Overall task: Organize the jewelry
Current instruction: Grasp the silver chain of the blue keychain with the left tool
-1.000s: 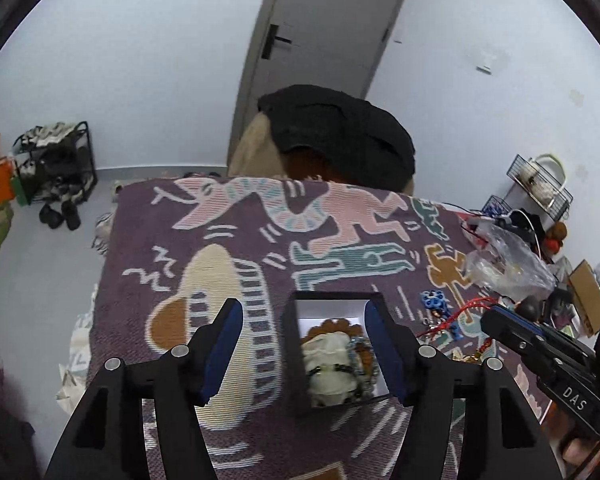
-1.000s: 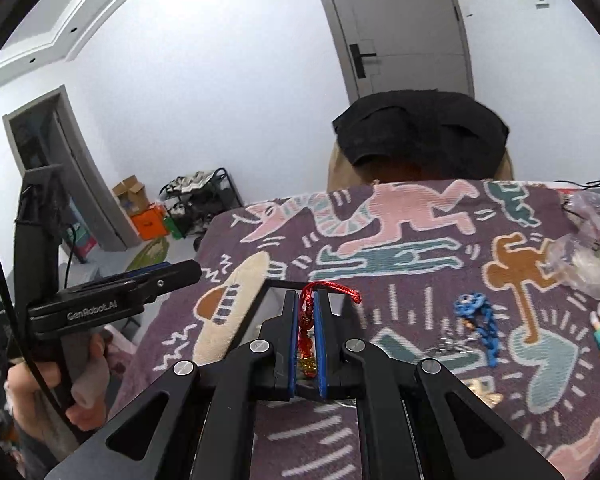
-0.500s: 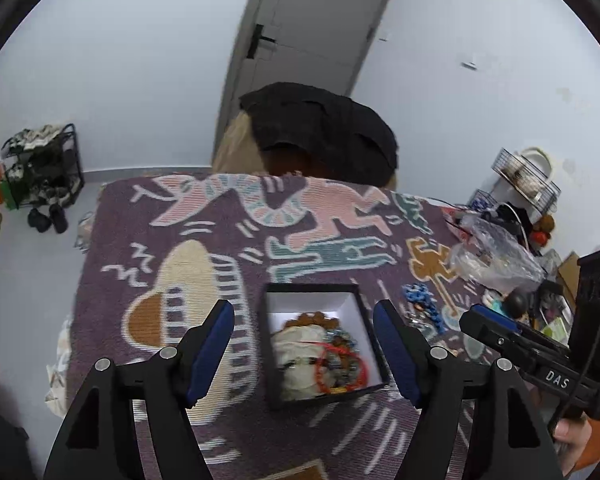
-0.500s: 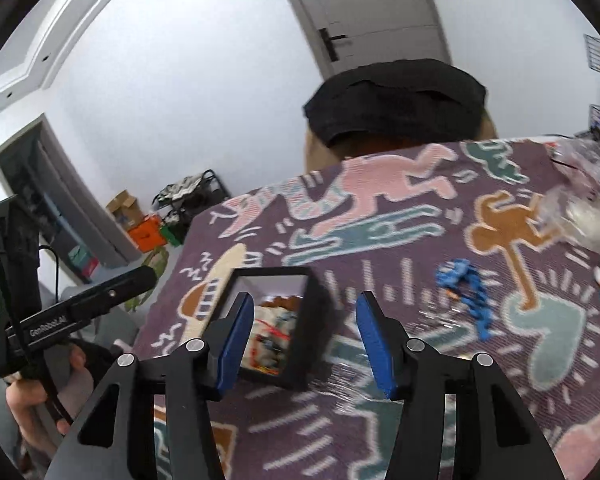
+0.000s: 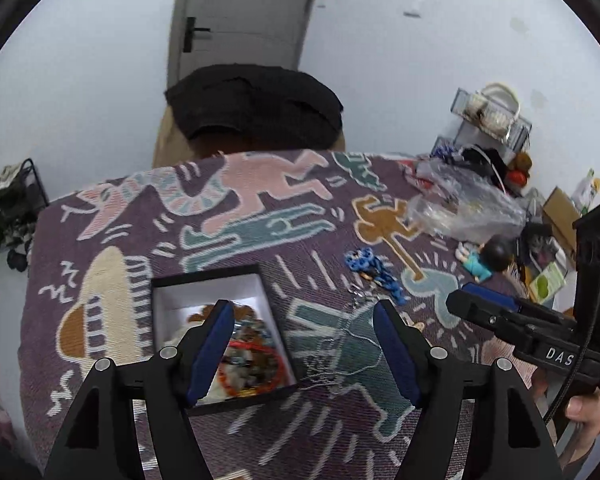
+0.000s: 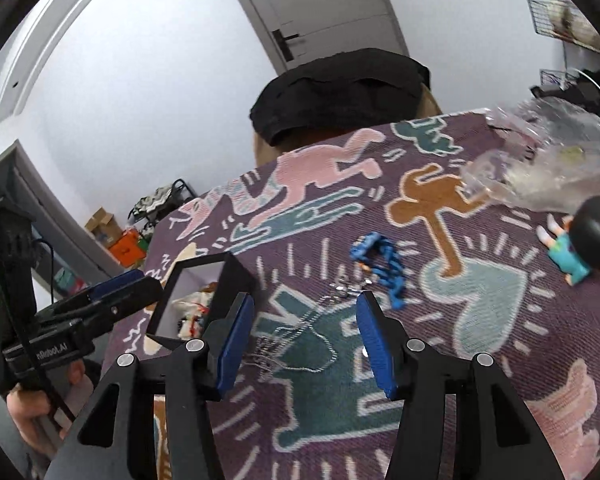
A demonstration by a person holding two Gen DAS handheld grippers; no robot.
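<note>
A black jewelry box point(image 5: 216, 284) with a white inside holds beads and a red cord bracelet point(image 5: 256, 350); it also shows in the right wrist view point(image 6: 228, 276). A thin silver chain point(image 5: 340, 344) lies on the patterned cloth right of the box, also in the right wrist view point(image 6: 296, 332). A blue bead piece point(image 5: 374, 270) lies further right point(image 6: 382, 262). My left gripper point(image 5: 302, 344) is open and empty above the box's right edge and the chain. My right gripper point(image 6: 304, 340) is open and empty above the chain.
A clear plastic bag point(image 5: 464, 204) and a small doll point(image 6: 580, 240) lie at the right of the cloth-covered table point(image 5: 260, 208). Clutter and a wire basket point(image 5: 492, 116) stand beyond the right edge. A chair with a black garment point(image 5: 256, 104) is behind the table.
My right gripper opened and let the red cord bracelet go into the box, then moved right over the chain. My left gripper shifted right, off the box's middle.
</note>
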